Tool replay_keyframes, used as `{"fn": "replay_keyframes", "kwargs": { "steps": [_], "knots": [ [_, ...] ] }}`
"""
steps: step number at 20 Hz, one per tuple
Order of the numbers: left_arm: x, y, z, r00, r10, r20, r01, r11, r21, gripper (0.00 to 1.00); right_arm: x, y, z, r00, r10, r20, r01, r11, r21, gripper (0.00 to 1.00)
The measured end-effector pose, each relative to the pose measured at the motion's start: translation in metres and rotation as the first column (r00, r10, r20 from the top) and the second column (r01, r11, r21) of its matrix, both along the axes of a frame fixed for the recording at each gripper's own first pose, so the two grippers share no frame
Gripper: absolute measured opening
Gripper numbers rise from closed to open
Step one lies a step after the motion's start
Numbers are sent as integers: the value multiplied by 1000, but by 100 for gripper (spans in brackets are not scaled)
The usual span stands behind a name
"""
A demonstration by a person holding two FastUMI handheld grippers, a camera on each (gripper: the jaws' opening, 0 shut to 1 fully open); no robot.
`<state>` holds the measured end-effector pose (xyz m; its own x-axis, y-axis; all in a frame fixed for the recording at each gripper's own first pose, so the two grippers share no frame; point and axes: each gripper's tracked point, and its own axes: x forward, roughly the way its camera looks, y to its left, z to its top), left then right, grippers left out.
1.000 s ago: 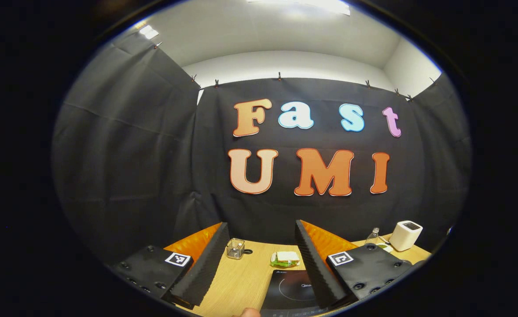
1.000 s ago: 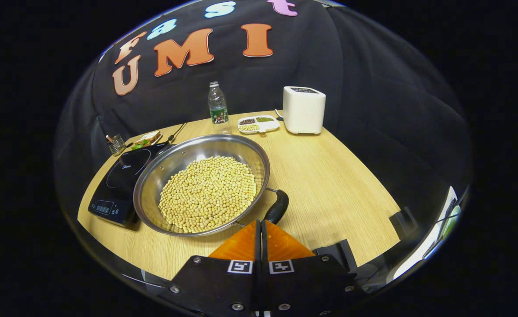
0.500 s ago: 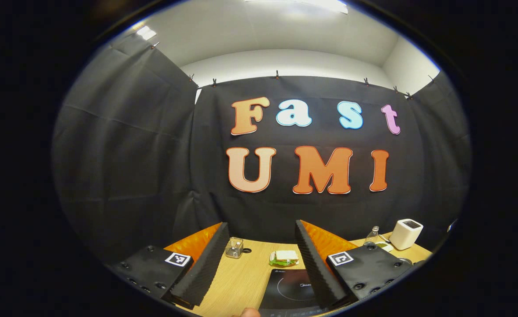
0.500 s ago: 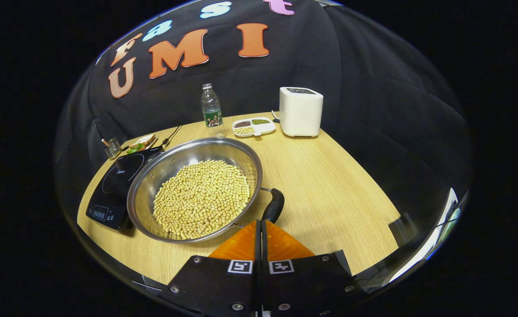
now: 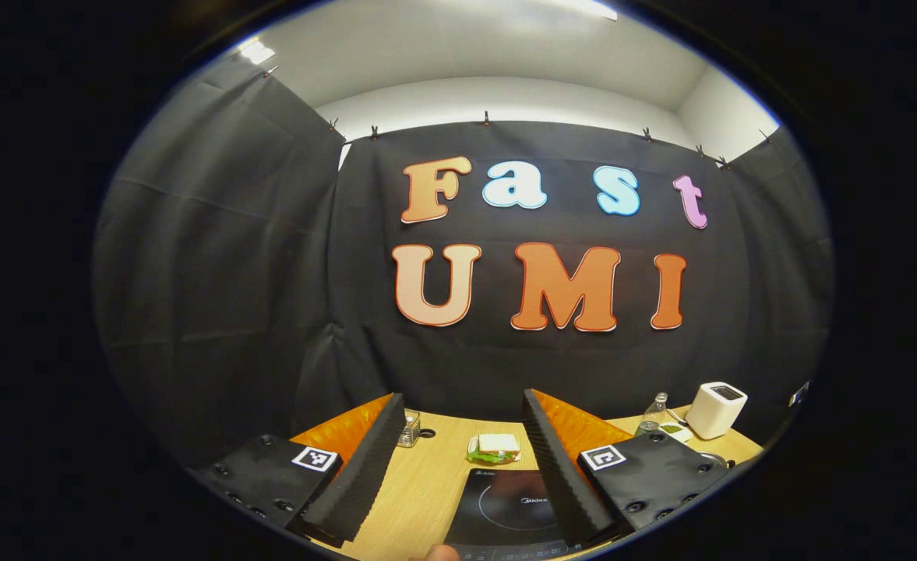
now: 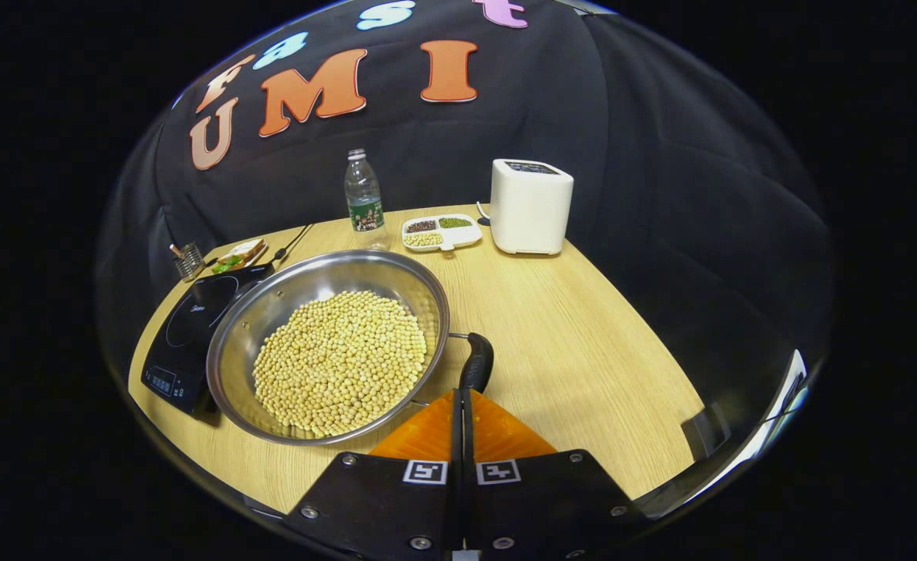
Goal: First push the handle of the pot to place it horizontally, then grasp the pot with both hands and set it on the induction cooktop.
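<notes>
Right hand-held gripper [image 6: 462,399] closed, empty, tip at pot handle [image 6: 476,365], left hand-held gripper [image 5: 458,452] wide open above induction cooktop [image 5: 505,510], holding nothing

In the right gripper view, the pot [image 6: 332,354] is being borne by the table [image 6: 583,351], its left edge overlapping the cooktop [image 6: 181,327] and its handle [image 6: 476,365] pointing toward the camera. Behind it, a bottle [image 6: 362,199], a tray [image 6: 440,232] and an appliance [image 6: 530,206] are being ranged left to right. A sandwich [image 6: 238,255] and a basket [image 6: 188,261] are being kept behind the cooktop.
</notes>
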<state>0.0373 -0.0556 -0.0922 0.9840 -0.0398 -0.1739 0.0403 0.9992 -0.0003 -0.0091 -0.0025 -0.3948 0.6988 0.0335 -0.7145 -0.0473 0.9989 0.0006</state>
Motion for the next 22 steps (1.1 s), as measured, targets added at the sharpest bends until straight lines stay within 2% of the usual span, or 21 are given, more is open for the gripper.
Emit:
{"fn": "replay_keyframes", "kwargs": {
  "steps": [12, 17, 22],
  "knots": [
    [9, -55, -62, 994, -59, -88, 61, 998, 28, 98, 36, -2, -10, 999, 33, 9, -33, 999, -25, 0],
    [7, -94, -104, 980, -115, -161, 118, 993, 10, 98, 48, -2, -15, 999, 47, 5, -47, 998, -32, 0],
    [1, -121, -140, 966, -137, -220, 142, 990, 7, 99, 60, -3, -20, 998, 61, 5, -61, 997, -36, 0]
  ]
}}
